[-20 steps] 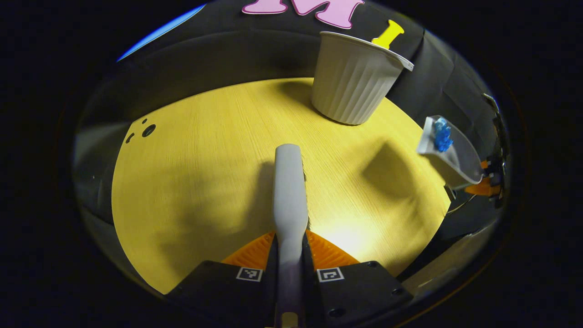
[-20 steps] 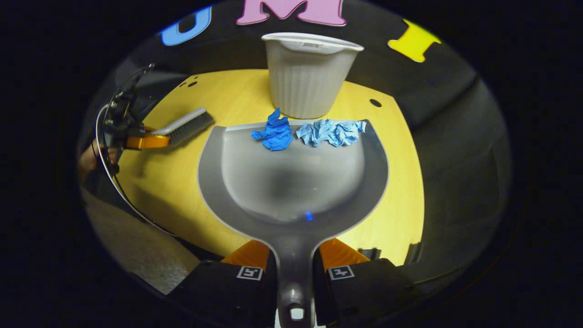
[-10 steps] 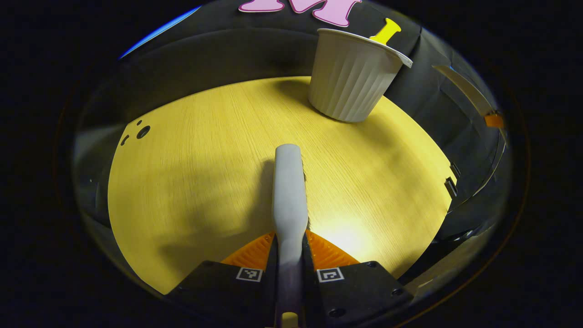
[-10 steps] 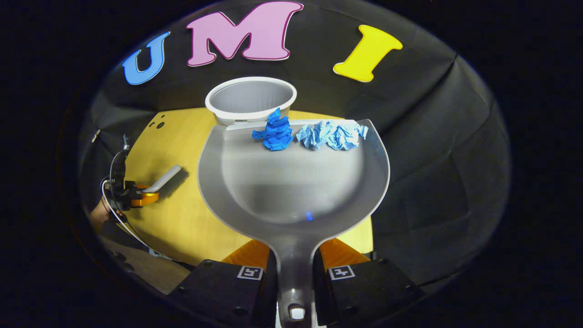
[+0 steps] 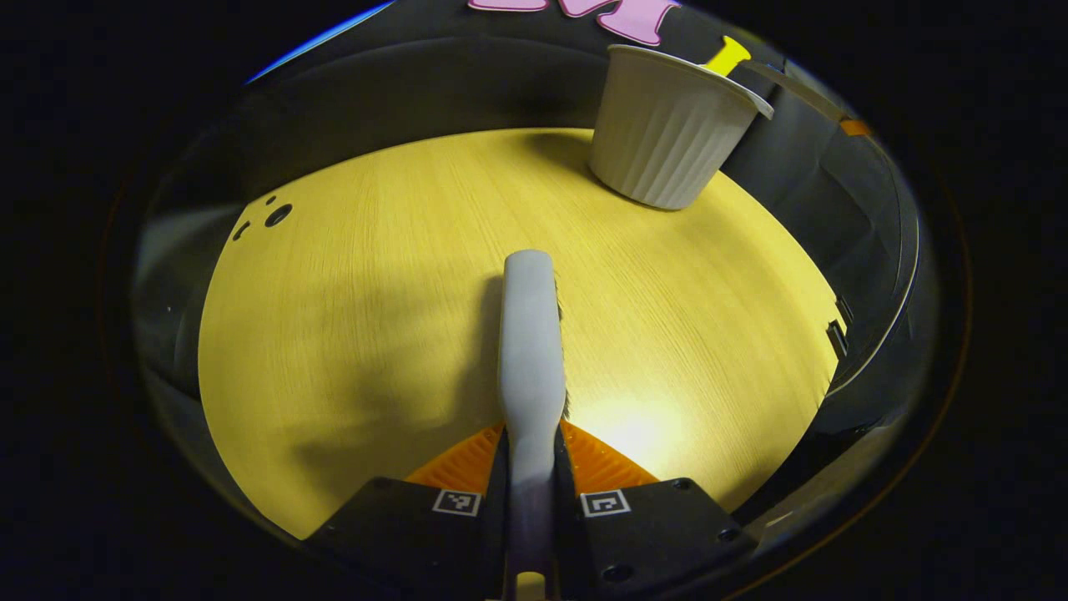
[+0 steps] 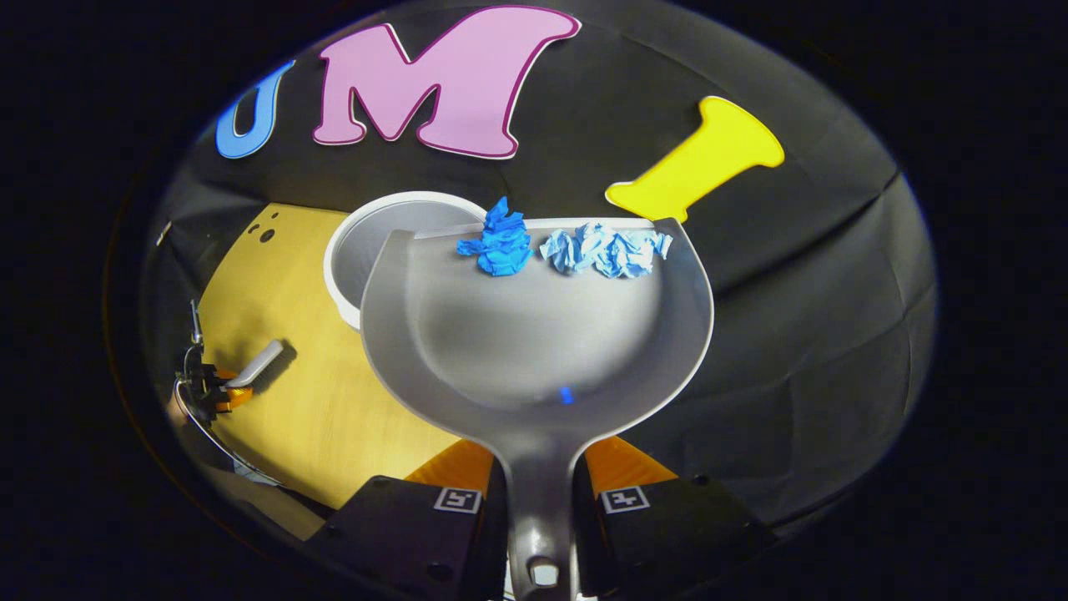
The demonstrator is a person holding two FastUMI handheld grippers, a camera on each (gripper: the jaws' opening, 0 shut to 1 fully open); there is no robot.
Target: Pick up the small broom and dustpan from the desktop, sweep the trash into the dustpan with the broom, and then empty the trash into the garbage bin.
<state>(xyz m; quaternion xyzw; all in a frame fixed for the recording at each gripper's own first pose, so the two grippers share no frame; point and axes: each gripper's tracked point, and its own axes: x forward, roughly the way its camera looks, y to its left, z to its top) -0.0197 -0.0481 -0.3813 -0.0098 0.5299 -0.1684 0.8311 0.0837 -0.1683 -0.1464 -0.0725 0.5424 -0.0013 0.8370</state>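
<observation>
Emptying step now: the right gripper has both fingers pinched on the handle of the grey plastic dustpan, which is held up above the white ribbed plastic garbage bin, its front lip partly over the bin's open mouth. 2 pieces of trash sit at that lip: a crumpled dark blue paper wad and a crumpled pale blue paper wad. Over on the yellow wooden desktop, the left gripper clamps the small grey broom, parked low and well apart from the bin. Next move, I'd judge: shift the lip squarely over the opening, then tip forward; the pale wad looks off to the side and could miss.
</observation>
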